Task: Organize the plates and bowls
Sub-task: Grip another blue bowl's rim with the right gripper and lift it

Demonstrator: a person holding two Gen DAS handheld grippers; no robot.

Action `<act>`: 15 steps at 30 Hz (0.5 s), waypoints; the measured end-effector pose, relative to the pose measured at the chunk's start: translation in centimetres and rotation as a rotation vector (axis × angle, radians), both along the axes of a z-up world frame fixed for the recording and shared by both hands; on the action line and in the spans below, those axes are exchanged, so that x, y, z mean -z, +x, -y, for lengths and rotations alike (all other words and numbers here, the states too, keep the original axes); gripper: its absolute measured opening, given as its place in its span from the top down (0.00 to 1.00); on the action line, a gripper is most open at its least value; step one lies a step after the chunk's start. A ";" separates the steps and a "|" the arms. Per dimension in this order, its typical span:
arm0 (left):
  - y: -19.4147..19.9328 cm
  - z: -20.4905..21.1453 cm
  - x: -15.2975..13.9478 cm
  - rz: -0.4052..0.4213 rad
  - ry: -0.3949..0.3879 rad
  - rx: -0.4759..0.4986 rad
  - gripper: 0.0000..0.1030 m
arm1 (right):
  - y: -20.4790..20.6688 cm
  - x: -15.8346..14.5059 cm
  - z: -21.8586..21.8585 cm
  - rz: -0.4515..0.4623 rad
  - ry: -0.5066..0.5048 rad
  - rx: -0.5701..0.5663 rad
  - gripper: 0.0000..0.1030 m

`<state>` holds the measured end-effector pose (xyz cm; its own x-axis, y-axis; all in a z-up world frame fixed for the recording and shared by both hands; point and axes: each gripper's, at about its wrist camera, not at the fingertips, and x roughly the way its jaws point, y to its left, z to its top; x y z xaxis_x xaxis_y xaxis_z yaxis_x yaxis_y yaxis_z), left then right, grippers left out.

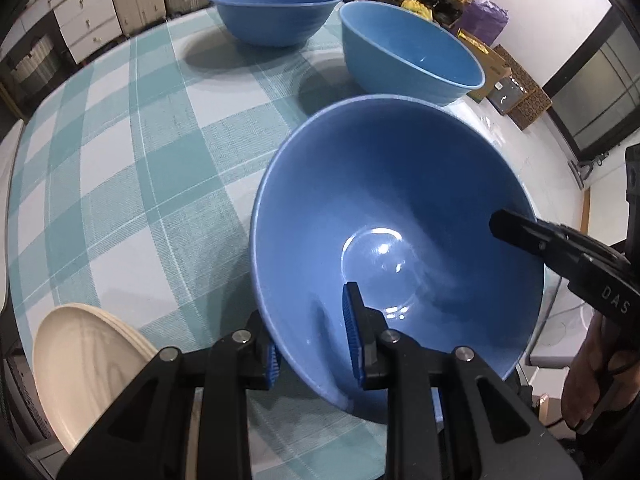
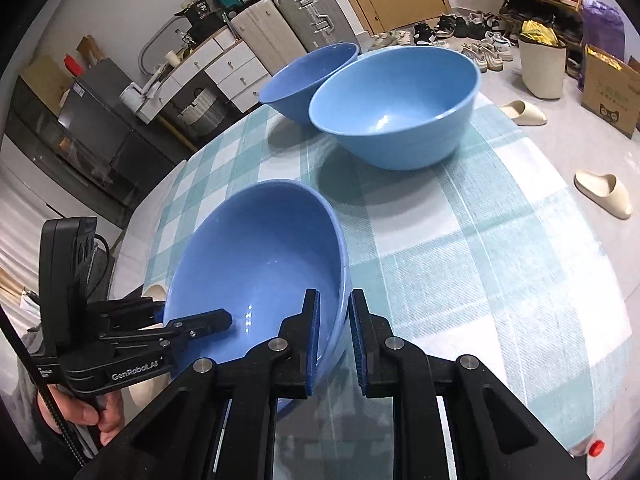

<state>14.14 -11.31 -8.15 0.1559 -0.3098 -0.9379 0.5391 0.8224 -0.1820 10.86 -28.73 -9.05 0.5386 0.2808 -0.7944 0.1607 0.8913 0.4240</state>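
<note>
Stacking is barely begun: both grippers, left gripper (image 1: pixel 314 326) and right gripper (image 2: pixel 334 338), clench opposite rims of one blue bowl (image 1: pixel 400 216) carried tilted above the checked tablecloth (image 1: pixel 132 184), while two bowls (image 2: pixel 394 108) wait apart and cream plates (image 1: pixel 86 364) sit stacked.

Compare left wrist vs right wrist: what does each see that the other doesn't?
Left wrist only: cream plates stacked at the table's near-left edge.

Right wrist only: two cream slippers on the floor and a red button at the table edge.

Both: the held blue bowl, tilted, its rim clamped by the left gripper and the right gripper on opposite sides; two more blue bowls standing on the checked tablecloth.
</note>
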 end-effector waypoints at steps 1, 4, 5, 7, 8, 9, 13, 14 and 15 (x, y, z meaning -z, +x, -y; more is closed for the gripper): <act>-0.3 0.1 0.0 0.002 -0.005 -0.006 0.77 | -0.4 0.1 0.2 0.000 -0.001 0.004 0.84; -1.1 0.5 -0.1 0.024 -0.008 -0.014 0.76 | -1.5 0.3 0.9 0.000 0.005 0.012 0.84; -1.4 0.6 -0.2 0.034 -0.010 -0.019 0.76 | -1.7 0.4 0.9 -0.004 0.005 0.011 0.84; -1.9 0.4 -0.3 0.055 -0.031 -0.042 0.76 | -2.1 0.2 1.2 0.003 0.015 0.006 0.84; -2.1 0.5 -0.3 0.060 -0.029 -0.042 0.76 | -2.1 0.1 1.3 0.007 0.020 0.004 0.84; -2.4 0.5 -0.3 0.064 -0.025 -0.044 0.76 | -2.3 0.1 1.4 0.009 0.020 0.003 0.84; -3.0 0.8 0.3 0.075 -0.016 -0.056 0.75 | -2.3 0.4 1.6 0.006 0.015 -0.001 0.84; -3.2 0.8 0.5 0.071 -0.014 -0.058 0.74 | -2.1 0.5 1.6 0.000 0.020 0.000 0.84; -3.3 0.9 0.9 0.060 -0.012 -0.060 0.73 | -2.2 0.6 1.8 -0.004 0.022 0.001 0.84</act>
